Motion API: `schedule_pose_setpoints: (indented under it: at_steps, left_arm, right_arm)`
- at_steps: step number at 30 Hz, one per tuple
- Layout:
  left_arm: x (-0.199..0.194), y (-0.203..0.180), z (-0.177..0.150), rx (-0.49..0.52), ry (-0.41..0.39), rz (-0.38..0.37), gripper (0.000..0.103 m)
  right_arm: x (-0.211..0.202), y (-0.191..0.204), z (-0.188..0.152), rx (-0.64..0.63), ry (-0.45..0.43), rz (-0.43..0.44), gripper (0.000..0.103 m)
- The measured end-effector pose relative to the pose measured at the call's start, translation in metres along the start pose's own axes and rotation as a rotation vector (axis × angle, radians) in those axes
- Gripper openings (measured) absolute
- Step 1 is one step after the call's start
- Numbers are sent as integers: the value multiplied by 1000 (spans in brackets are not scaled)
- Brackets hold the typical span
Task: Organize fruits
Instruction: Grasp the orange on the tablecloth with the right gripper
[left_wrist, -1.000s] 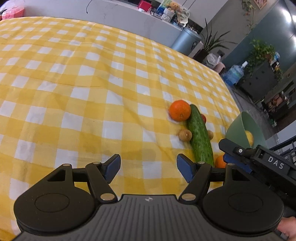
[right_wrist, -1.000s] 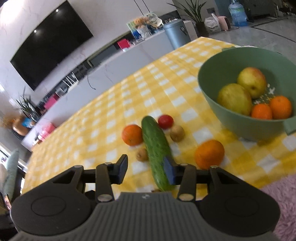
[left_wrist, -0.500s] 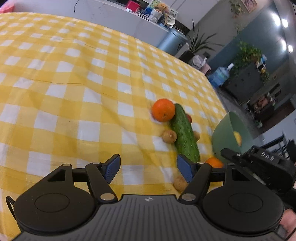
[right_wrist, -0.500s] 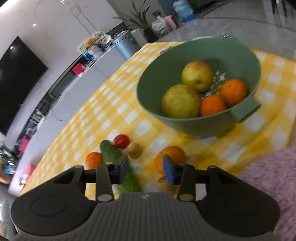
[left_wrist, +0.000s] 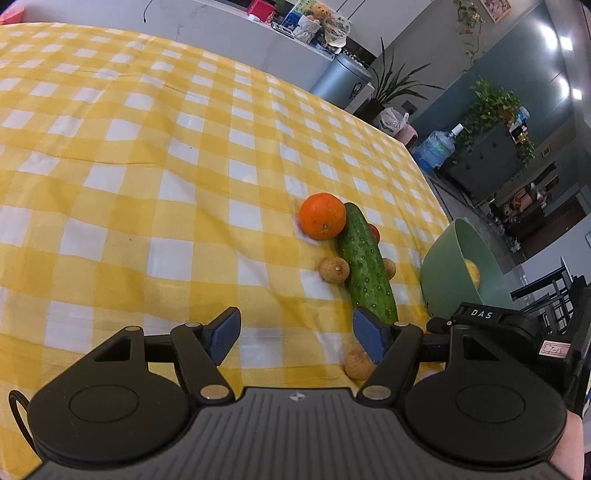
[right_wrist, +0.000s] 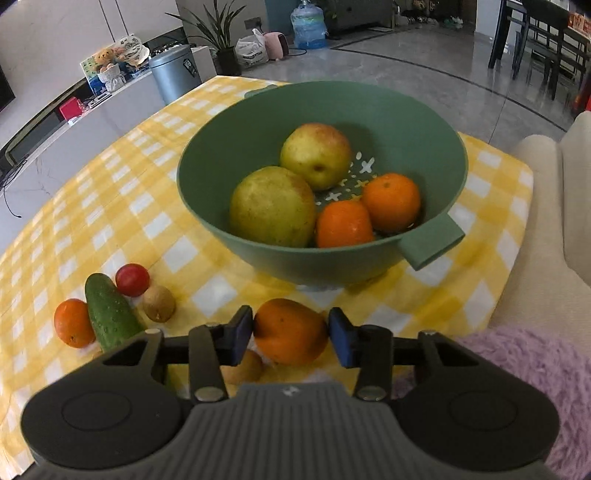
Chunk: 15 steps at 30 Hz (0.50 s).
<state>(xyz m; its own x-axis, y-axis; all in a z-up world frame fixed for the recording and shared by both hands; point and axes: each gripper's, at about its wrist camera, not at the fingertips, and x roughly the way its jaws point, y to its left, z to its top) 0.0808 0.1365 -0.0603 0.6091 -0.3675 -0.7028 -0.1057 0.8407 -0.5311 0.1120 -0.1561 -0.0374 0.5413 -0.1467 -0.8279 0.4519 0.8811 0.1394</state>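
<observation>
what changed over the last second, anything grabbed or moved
The right gripper swung from the cucumber toward the green bowl and now brackets the loose orange, jaws opening, pads at its sides, not clearly gripping. The left gripper stayed open and empty; no fruit moved.

Yellow-checked tablecloth (left_wrist: 147, 155), green bowl (right_wrist: 236, 147), cucumber (left_wrist: 364, 262), oranges (left_wrist: 322, 220)

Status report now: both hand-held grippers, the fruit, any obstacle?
Left hand-held gripper open, empty. Right hand-held gripper around orange, jaws opening, pads at its sides. Green bowl just ahead. Small brown fruit close beside orange.
</observation>
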Motion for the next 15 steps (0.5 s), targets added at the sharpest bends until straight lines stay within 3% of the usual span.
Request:
schedule_pose_setpoints:
  at_steps: [10,15]
  left_arm:
    - [4,-9,-5,76,10,3,81]
    - [2,-9,-10,107,-64,10,81]
  right_arm:
    - [3,-1,0,7,16,26,42]
    - [-3,-5,-4,29,-10,110,42]
